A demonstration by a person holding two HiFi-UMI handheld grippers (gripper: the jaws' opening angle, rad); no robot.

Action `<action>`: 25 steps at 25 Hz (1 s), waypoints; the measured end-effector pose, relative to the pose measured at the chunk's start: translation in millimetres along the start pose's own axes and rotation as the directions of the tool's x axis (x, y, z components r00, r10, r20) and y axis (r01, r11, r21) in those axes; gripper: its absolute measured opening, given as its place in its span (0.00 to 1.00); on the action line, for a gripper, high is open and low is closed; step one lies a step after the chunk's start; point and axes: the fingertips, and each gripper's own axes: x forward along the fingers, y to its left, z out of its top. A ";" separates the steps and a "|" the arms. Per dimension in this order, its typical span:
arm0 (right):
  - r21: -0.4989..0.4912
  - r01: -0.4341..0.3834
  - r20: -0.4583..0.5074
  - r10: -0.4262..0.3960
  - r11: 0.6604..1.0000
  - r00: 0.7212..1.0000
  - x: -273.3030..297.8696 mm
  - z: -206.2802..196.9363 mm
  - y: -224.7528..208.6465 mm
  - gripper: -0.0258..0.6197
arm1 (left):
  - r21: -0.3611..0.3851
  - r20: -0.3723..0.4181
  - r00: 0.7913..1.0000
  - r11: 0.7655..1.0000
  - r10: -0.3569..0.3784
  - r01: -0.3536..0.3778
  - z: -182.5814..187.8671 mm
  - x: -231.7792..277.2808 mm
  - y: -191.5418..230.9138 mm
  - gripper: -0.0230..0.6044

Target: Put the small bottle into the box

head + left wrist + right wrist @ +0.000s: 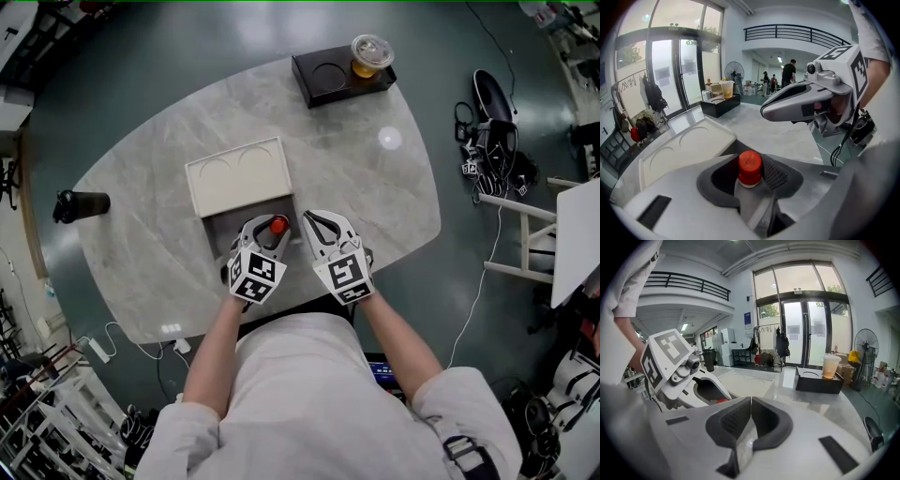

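The small bottle (278,225) has a red cap (750,164) and stands upright between my left gripper's jaws. My left gripper (268,232) (747,177) is shut on it, held just over the grey open part (234,225) of the cream box (239,173) (684,150). The box top has two round recesses. Close on the right, my right gripper (310,219) (749,416) is shut with nothing in it. In the right gripper view the left gripper (675,366) shows at the left, with a sliver of red cap (721,401) behind it. The bottle's body is hidden by the jaws.
A black tray (323,80) (819,380) (721,104) holds a plastic cup of drink (371,54) (831,365) at the table's far edge. A white disc (389,139) lies right of the box. A dark flask (80,204) lies at the table's left edge.
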 end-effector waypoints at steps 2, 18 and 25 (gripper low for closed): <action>0.000 -0.009 0.002 0.009 1.000 1.000 -2.2 -0.8 -0.2 0.09 | -0.011 -0.001 1.000 1.000 0.009 -0.009 0.7 1.4 -1.5 0.29; 0.014 -0.088 0.059 0.087 0.996 0.994 -3.1 18.3 22.8 0.09 | -0.315 0.100 0.969 0.931 0.226 -0.185 -2.8 -62.8 12.6 0.36; -0.015 -0.116 0.110 0.117 0.993 0.987 -4.3 50.2 70.2 0.09 | -0.447 0.115 0.890 0.824 0.440 -0.350 -31.6 -141.3 37.9 0.09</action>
